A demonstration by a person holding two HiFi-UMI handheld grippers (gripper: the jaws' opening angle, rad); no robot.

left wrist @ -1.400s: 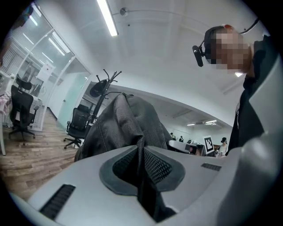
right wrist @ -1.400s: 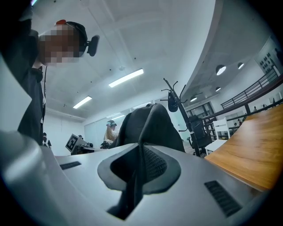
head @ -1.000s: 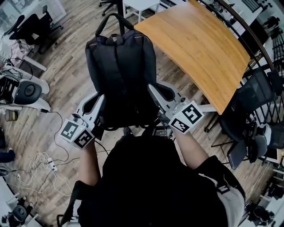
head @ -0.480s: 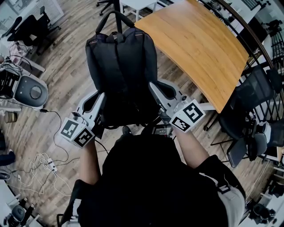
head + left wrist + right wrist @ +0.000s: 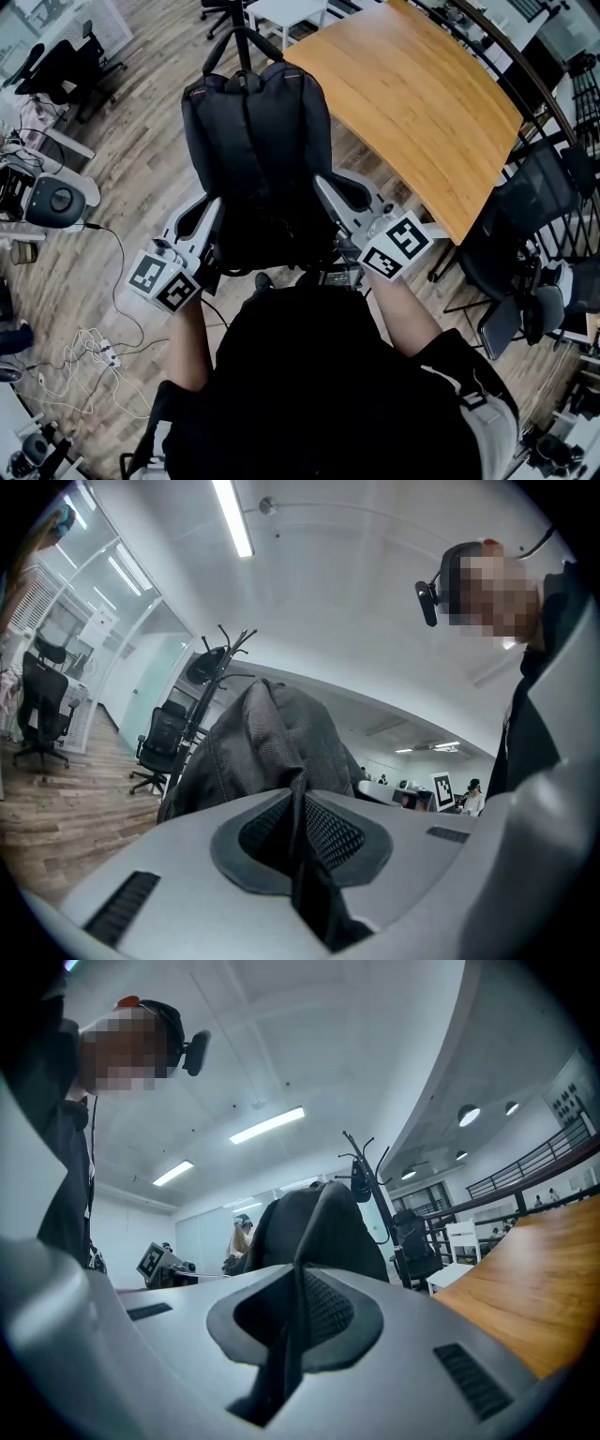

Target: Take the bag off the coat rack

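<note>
Both grippers are on it: the left gripper (image 5: 212, 217) has its jaws pinched shut on fabric at one side of the black backpack (image 5: 258, 141), the right gripper (image 5: 325, 194) nips the other side, and the backpack hangs upright between them, just before the coat rack (image 5: 214, 682), beside the wooden worktop (image 5: 422, 103).

Plank floor (image 5: 141, 155) carries everything. Wooden table (image 5: 412, 103) stands on it, and its top is bare as far as this view shows. Coat rack (image 5: 247, 42) stands on the floor just left of the table. A small white table (image 5: 295, 11) sits near the wooden table's far left corner. A black chair (image 5: 525, 230) stands just right of the wooden table, and black office chairs (image 5: 61, 61) stand well to its left. White cables (image 5: 84, 339) with a power strip (image 5: 111, 354) lie loose on the floor, well left of the wooden table.
</note>
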